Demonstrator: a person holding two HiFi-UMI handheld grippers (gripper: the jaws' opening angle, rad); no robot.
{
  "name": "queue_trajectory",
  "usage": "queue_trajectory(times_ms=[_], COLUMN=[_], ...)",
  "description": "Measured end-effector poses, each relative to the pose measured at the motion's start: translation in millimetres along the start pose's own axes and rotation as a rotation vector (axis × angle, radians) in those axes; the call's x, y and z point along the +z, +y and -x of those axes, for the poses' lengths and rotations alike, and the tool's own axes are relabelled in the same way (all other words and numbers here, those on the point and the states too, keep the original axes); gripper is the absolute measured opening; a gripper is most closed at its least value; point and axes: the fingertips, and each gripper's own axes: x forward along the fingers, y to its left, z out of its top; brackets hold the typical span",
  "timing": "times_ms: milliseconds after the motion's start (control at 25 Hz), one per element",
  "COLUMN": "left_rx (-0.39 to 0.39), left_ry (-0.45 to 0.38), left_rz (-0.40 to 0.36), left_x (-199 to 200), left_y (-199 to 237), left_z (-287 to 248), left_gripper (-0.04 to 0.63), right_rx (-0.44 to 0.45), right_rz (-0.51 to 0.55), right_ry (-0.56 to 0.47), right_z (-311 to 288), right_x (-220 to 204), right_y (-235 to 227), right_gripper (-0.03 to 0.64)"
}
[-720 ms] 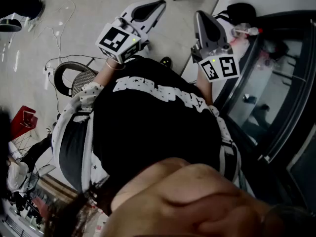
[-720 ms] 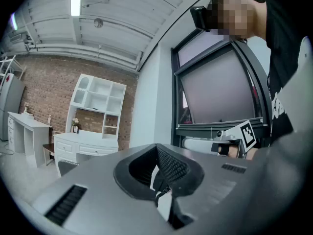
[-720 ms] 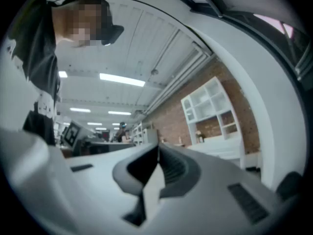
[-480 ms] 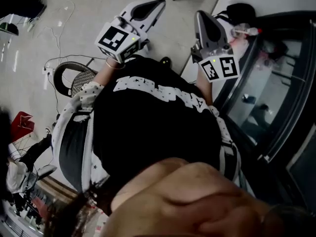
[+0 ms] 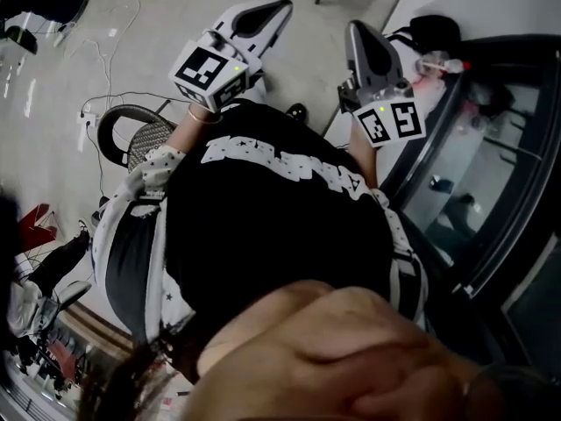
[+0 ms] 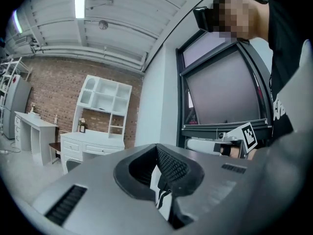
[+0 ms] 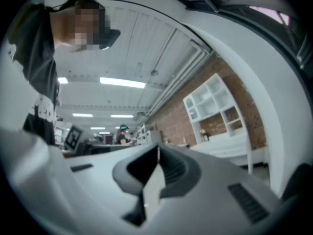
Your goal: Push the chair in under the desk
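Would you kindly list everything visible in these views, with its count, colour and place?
chair: one, black mesh, on the floor at the head view's left.
brick wall: one, reddish-brown, far end.
desk with shelf unit: one, white, against the brick wall.
glazed frame: one, dark, head view's right.
cables: several, dark and pale, on the floor.
left gripper: one, grey, shut, empty.
right gripper: one, grey, shut, empty.

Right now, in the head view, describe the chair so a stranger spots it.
Start at the pale floor left of the person's black shirt. Beside the dotted sleeve stands the chair: the only thing there with a curved dark frame around a mesh back.
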Motion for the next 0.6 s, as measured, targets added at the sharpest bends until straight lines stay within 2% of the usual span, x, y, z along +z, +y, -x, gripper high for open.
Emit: queue_trajectory(times_ms=[320, 600], left_rx=[0.034, 0.020], left_ry=[-0.002, -0.011], left_rz=[0.016, 0.031], left_x=[4.2, 6.1], left_y=[34.8, 55.8], left_z=[8.5, -1.6], left_gripper=[0.034, 0.034], right_rx=[0.018, -0.003], right_rz=[0.001, 0.012], right_ry=[0.008, 0.029], right_z=[-32.3, -48.2], right_x=[-1.9, -2.7], right_y=[5.0, -4.7], right_gripper=[0.032, 0.032])
